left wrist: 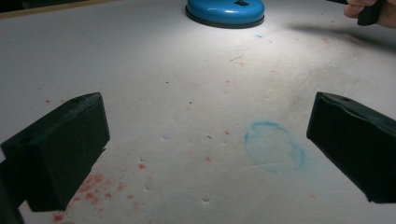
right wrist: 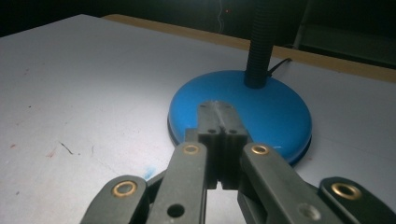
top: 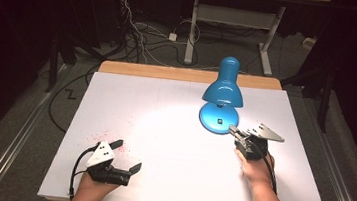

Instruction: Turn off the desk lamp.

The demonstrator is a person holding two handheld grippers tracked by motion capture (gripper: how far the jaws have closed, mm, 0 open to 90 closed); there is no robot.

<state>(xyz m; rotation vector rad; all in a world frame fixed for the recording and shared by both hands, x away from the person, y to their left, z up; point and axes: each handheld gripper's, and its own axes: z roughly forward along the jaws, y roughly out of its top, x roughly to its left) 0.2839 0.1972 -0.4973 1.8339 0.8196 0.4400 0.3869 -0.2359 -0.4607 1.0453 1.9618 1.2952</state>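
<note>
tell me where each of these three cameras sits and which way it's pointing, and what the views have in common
High view: above the person's side, looking forward and down on the white table; both forearms enter below, with the left gripper and the right gripper.
Left gripper view: on the left gripper, facing across the table; its open black jaws flank stained tabletop, lamp base beyond.
Right gripper view: on the right gripper, facing the blue lamp; closed jaws sit before its base.
Shared: all three show the lamp base.

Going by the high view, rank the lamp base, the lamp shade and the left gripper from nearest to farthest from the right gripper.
Measured from the right gripper:
1. Lamp base, just beyond its shut tips, on the white table.
2. Lamp shade, above the base, farther back.
3. Left gripper, across the table, near edge, jaws open.
</note>
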